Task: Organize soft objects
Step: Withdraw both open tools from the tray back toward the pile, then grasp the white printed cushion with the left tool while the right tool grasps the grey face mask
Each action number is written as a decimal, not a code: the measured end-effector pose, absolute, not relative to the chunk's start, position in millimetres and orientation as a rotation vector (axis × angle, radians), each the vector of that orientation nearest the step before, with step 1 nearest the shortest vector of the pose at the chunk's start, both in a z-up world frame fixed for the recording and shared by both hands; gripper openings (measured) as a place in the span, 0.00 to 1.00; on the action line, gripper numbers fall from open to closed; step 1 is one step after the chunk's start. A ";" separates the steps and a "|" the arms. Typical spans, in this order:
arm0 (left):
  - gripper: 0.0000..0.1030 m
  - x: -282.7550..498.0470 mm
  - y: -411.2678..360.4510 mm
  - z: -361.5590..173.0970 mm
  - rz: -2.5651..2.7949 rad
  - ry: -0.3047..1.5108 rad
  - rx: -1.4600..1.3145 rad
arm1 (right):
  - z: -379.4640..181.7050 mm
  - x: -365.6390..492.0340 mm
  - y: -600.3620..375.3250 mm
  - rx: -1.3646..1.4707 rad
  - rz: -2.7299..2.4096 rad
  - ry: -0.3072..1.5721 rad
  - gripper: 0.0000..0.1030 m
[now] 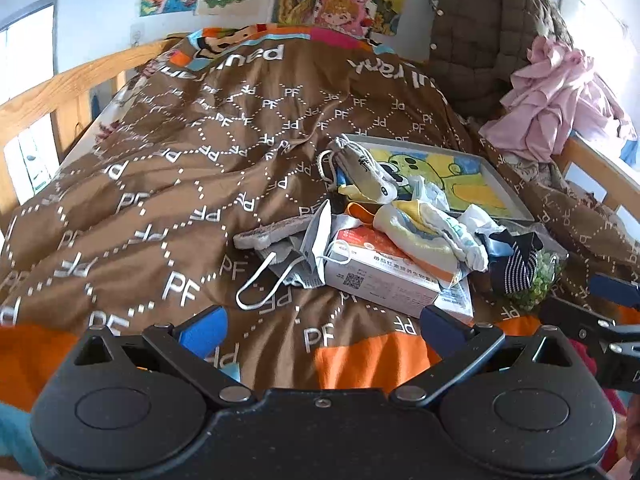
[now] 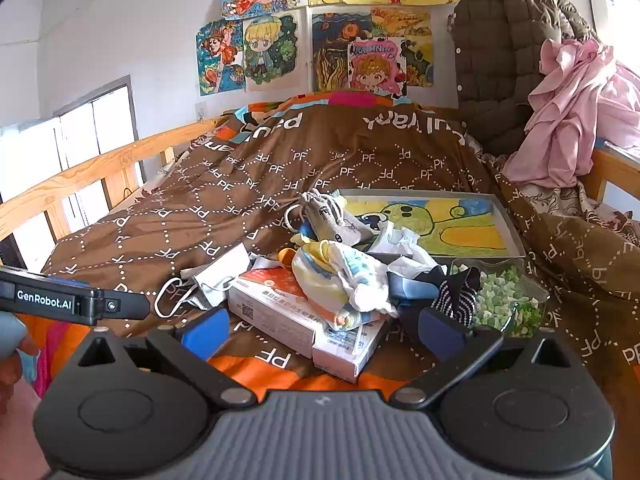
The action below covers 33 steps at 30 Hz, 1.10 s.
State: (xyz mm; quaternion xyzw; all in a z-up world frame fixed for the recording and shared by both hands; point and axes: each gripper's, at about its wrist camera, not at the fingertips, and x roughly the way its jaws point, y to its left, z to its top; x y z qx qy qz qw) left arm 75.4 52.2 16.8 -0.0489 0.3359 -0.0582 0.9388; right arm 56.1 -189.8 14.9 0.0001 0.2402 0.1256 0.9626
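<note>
A heap of soft things lies on the brown quilt (image 1: 168, 184): a yellow and white cloth (image 1: 420, 232) (image 2: 340, 276), a grey drawstring pouch (image 1: 360, 164) (image 2: 328, 216), a white face mask (image 1: 304, 244) (image 2: 220, 276), a grey insole (image 1: 272, 234) and dark striped socks (image 1: 516, 264) (image 2: 456, 296). The cloth rests on a white and orange box (image 1: 384, 276) (image 2: 276, 308). My left gripper (image 1: 320, 326) hovers open just short of the box, nothing between its blue pads. My right gripper (image 2: 324, 328) is open over the box's near end, empty.
A grey-framed cartoon picture (image 1: 460, 176) (image 2: 432, 224) lies behind the heap. A clear bag of green bits (image 1: 540, 280) (image 2: 504, 300) sits at the right. A brown padded coat (image 2: 504, 60) and pink clothes (image 2: 572, 112) hang at the right. Wooden rails (image 2: 100, 172) edge the bed.
</note>
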 end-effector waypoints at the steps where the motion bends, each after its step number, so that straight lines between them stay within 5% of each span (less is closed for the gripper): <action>1: 0.99 78.5 52.0 16.9 -0.124 0.687 -0.082 | 14.9 59.1 -189.4 0.001 0.256 0.490 1.00; 15: 0.99 131.3 76.6 16.9 -0.174 0.740 -0.041 | -0.6 97.9 -169.5 -0.127 0.329 0.525 1.00; 33: 0.96 225.8 123.0 -22.0 -0.101 0.811 -0.430 | -38.8 158.6 -73.6 -0.327 0.536 0.454 1.00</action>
